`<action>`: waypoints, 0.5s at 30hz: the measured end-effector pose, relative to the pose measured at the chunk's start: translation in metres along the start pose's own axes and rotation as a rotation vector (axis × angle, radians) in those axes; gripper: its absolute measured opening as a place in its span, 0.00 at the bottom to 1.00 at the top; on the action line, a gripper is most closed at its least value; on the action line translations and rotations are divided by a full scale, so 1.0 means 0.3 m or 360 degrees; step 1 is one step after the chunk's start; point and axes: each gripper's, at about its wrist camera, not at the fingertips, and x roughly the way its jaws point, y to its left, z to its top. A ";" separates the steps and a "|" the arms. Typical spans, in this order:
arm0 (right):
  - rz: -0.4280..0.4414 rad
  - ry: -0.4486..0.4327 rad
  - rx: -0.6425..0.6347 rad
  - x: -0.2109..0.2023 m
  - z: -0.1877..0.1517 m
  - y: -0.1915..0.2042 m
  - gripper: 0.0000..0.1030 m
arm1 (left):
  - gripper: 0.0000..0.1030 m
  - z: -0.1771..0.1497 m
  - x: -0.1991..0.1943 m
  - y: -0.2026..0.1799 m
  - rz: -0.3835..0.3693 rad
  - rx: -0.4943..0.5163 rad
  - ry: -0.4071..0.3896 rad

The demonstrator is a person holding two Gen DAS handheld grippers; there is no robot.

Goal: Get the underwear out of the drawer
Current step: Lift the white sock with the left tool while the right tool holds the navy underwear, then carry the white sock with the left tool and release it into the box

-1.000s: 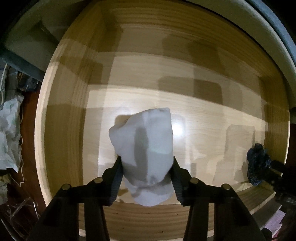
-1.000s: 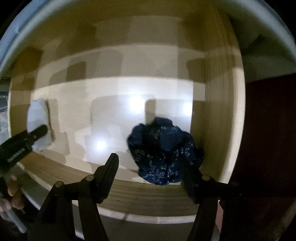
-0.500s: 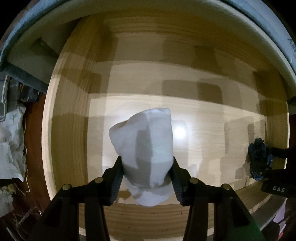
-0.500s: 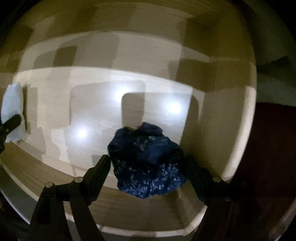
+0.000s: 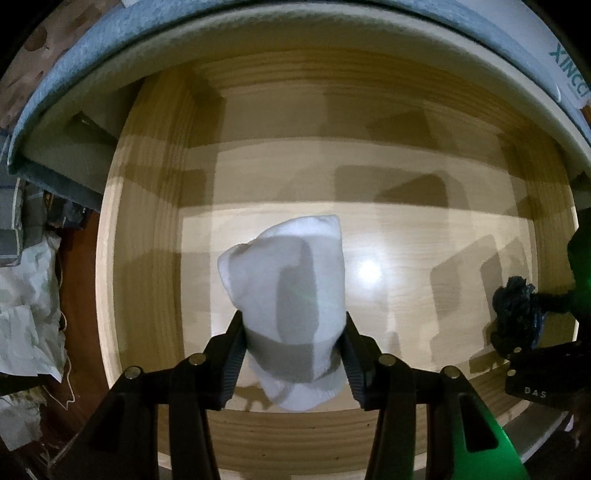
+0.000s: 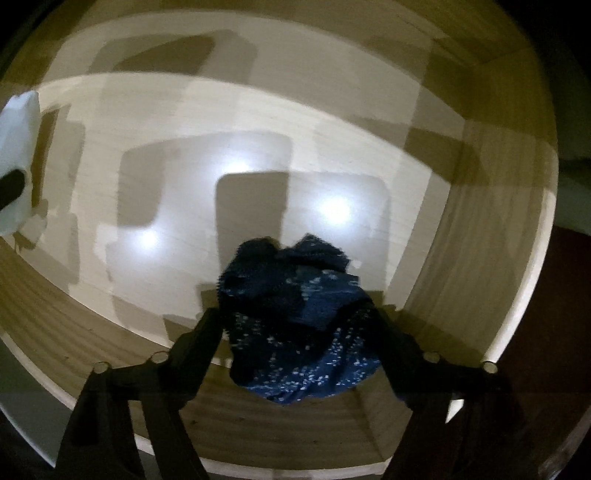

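Inside the wooden drawer (image 5: pixel 147 258), the floor is pale, smooth and shiny, with bright spots of light and square grey shadows on it. The walls of the drawer are a darker, stripy wood, and the far wall sits in shade. The left tongs (image 5: pixel 293 354) are closed tight on a white bundle of underwear (image 5: pixel 291 291). Both black fingers (image 5: pixel 232 354) press its sides. The white bundle stands up between them, above the drawer floor near the front wall, toward the left side of the drawer. I cannot tell if its bottom touches the wood. The right tongs (image 6: pixel 299 332) are closed around a dark blue bundle of underwear (image 6: pixel 295 321) with tiny white dots. Its cloth bulges out between the two fingers and hangs down in front of the drawer's front wall, near the right side wall. The two bundles are well apart. In the left camera view the blue bundle is small and dark at the far right edge, with the other black tool (image 5: pixel 539 380) under it. In the right camera view the white bundle (image 6: pixel 18 155) shows at the far left edge. Above the drawer there is a thick pale edge with a grey-blue strip (image 5: pixel 258 22) over it. To the left of the drawer lies a dark red-brown floor (image 5: pixel 79 295), with crumpled white stuff (image 5: pixel 26 314) on it. The room is dim.
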 end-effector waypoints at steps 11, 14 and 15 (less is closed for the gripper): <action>0.0120 -0.0053 0.0086 -0.064 -0.076 -0.094 0.32 | 0.47 -0.011 -0.038 -0.019 0.0026 0.0063 -0.0069; 0.0144 -0.0133 0.0160 -0.117 -0.088 -0.096 0.29 | 0.47 -0.021 -0.058 -0.034 0.0047 0.0085 -0.0112; 0.0160 -0.0158 0.0181 -0.135 -0.094 -0.094 0.29 | 0.47 -0.026 -0.062 -0.042 0.0062 0.0094 -0.0132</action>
